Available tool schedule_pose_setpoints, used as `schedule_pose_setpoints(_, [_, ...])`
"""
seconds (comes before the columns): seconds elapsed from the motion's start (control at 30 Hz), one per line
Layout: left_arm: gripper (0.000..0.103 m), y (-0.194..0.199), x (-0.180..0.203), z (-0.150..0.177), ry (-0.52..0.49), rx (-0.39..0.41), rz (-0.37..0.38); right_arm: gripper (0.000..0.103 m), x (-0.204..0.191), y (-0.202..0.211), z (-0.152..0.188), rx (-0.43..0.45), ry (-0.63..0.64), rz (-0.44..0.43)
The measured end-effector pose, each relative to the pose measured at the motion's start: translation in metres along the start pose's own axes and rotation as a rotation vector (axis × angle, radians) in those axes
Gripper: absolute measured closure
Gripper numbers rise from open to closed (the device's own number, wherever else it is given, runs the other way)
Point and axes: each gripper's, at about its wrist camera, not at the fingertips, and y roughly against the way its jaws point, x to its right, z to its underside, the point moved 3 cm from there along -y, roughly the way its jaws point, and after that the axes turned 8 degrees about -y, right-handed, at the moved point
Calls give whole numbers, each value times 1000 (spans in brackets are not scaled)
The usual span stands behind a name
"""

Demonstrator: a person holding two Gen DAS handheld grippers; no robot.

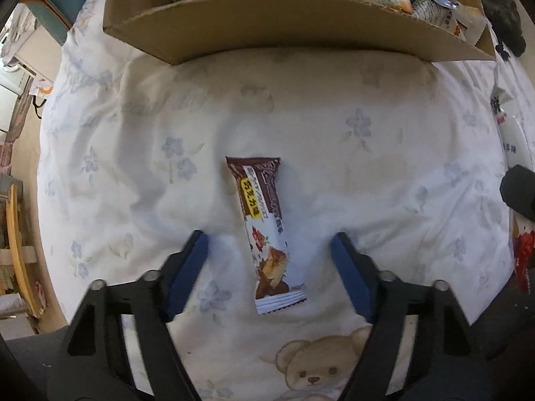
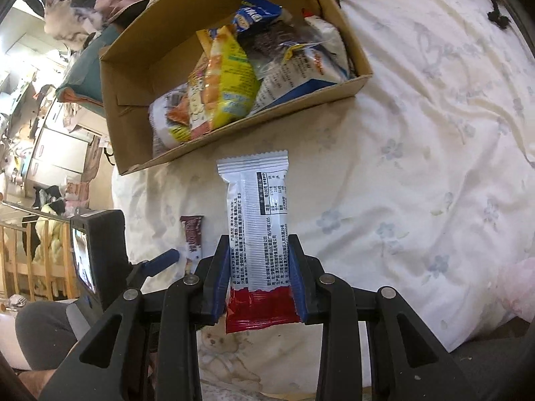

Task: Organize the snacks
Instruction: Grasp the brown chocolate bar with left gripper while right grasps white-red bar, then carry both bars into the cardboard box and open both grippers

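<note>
A brown-and-white snack bar [image 1: 264, 234] lies lengthwise on the white flowered sheet [image 1: 133, 167]. My left gripper [image 1: 269, 244] points down over its near half. A blue pad stands on either side of the bar with a gap to it, so the gripper is open. In the right wrist view the same bar [image 2: 192, 237] lies beside the left gripper's blue finger [image 2: 164, 257]. My right gripper [image 2: 258, 237] is shut on a white-and-red snack packet [image 2: 257, 214], held above the sheet in front of the cardboard box [image 2: 140, 60].
The cardboard box [image 1: 301, 23] holds several packets, among them a yellow one [image 2: 230, 77] and a blue one [image 2: 254, 16]. A cat [image 2: 63, 16] sits beyond the box. A person's leg [image 2: 43, 330] is at the lower left. The sheet ends at the bed's left edge, with furniture beyond.
</note>
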Motion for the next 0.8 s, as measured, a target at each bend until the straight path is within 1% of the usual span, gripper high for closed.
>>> schedule_pose_setpoints(0.03, [62, 0, 2, -2, -14, 10, -1, 69, 3, 0, 0, -1, -5, 1])
schedule_pose_setpoints(0.07, [76, 1, 3, -3, -36, 17, -11, 69, 5, 0, 0, -3, -11, 3])
schedule_pose_setpoints(0.1, [85, 2, 4, -4, -44, 21, -12, 69, 6, 1, 0, -3, -15, 5])
schedule_pose_setpoints(0.13, [88, 4, 4, -4, -46, 23, -5, 69, 6, 1, 0, -2, -16, 8])
schedule_pose_setpoints(0.23, [89, 12, -3, -4, -29, 21, 9, 69, 3, -3, -1, 1, -3, 18])
schedule_pose_setpoints(0.33, [89, 19, -12, 0, -12, 26, -16, 69, -3, -5, -1, 4, 12, 25])
schedule_pose_setpoints(0.5, [88, 33, -31, 3, 40, 53, -16, 69, -8, -9, 3, 2, 43, 41])
schedule_pose_setpoints(0.63, [89, 44, -46, 8, 76, 84, -22, 69, -8, -9, 4, 3, 46, 51])
schedule_pose_setpoints(0.8, [88, 59, -43, 10, 63, 139, -41, 69, -9, -3, 6, 18, 49, 37])
